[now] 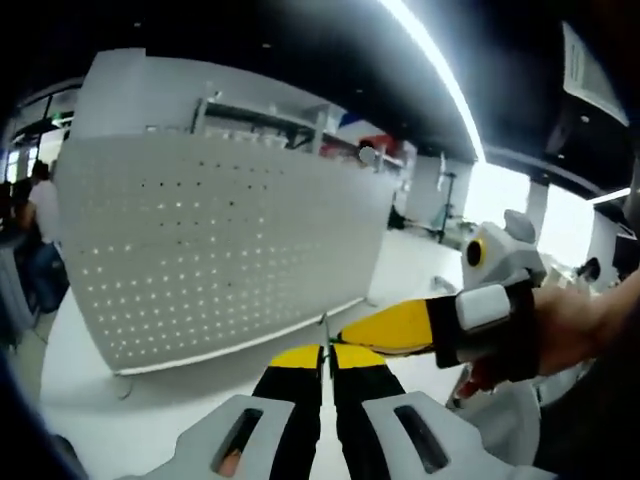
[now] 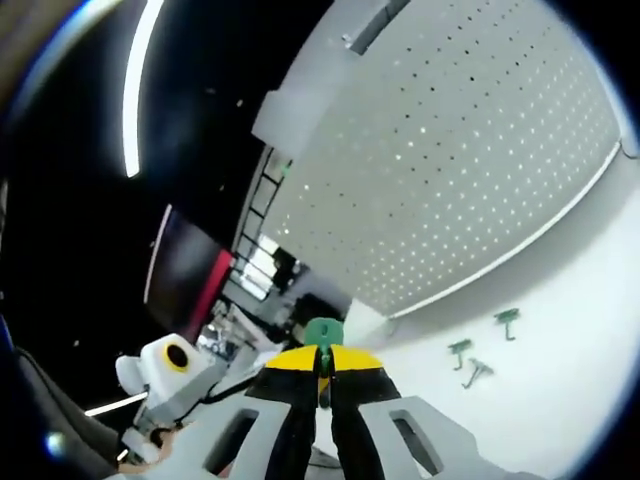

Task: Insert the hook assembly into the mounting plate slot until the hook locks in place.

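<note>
The white perforated mounting plate stands upright on the table; in the right gripper view the mounting plate is at the upper right. My right gripper is shut on a green hook assembly that sticks out past its yellow tips. My left gripper is shut, with a thin sliver of the hook pinched at its tips. The right gripper comes in from the right, held by a hand, and its tip meets the left one. Both hover in front of the plate's lower edge.
Three spare green hooks lie on the white table near the plate's base. The left gripper's white body shows at the lower left of the right gripper view. People and shelving stand behind the plate.
</note>
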Demonstrator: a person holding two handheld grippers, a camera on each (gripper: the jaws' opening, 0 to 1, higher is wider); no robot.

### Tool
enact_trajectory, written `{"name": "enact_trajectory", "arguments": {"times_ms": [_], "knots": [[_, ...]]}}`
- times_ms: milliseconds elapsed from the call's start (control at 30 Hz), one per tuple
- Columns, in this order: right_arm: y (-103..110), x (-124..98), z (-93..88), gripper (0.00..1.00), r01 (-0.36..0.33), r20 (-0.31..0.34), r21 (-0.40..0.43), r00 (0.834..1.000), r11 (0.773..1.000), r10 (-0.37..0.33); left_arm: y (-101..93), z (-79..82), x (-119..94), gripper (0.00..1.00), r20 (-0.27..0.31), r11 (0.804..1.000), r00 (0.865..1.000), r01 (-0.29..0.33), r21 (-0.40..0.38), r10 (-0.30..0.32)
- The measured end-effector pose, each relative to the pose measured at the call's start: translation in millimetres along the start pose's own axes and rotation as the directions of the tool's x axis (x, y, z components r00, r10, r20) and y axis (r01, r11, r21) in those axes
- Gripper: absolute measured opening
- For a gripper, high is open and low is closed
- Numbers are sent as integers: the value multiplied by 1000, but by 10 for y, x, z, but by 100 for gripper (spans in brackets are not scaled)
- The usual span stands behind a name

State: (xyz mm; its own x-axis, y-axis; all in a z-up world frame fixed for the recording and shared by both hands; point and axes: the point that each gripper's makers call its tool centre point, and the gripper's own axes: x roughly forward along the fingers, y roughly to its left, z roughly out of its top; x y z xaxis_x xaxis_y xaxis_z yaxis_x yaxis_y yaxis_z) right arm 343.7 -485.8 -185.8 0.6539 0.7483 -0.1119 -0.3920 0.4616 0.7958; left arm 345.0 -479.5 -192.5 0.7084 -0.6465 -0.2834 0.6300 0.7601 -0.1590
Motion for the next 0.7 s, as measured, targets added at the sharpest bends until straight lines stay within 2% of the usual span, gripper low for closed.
{"name": "enact_trajectory", "arguments": {"times_ms": [100,300,467,533,600,633,700], "knots": [[7,-3,1,1,-5,2,15,1000,1000,5,-7,10,-10,2,2,999,1000,-12,35,12],[-6,-14,-17,0,1,8,13,1000,1000,-1,-2,-10,-12,2,1,998,1000,-20,56,20],[8,-20,-29,0,1,3,-30,1000,1000,-1,2,-22,-27,3,8,998,1000,-23,65,22],[26,-13,-32,0,4,0,-60,1000,998,-4,4,-30,-27,3,10,995,999,-33,95,32],[42,-9,-59,0,5,-17,-99,1000,995,-7,19,-66,-24,4,-13,987,999,-37,159,39],[36,-3,-54,0,11,-15,-150,1000,989,-14,13,-71,-24,4,-14,984,999,-40,171,43],[64,2,-65,0,7,-18,-149,1000,989,-10,19,-73,-27,4,-13,984,999,-39,174,42]]}}
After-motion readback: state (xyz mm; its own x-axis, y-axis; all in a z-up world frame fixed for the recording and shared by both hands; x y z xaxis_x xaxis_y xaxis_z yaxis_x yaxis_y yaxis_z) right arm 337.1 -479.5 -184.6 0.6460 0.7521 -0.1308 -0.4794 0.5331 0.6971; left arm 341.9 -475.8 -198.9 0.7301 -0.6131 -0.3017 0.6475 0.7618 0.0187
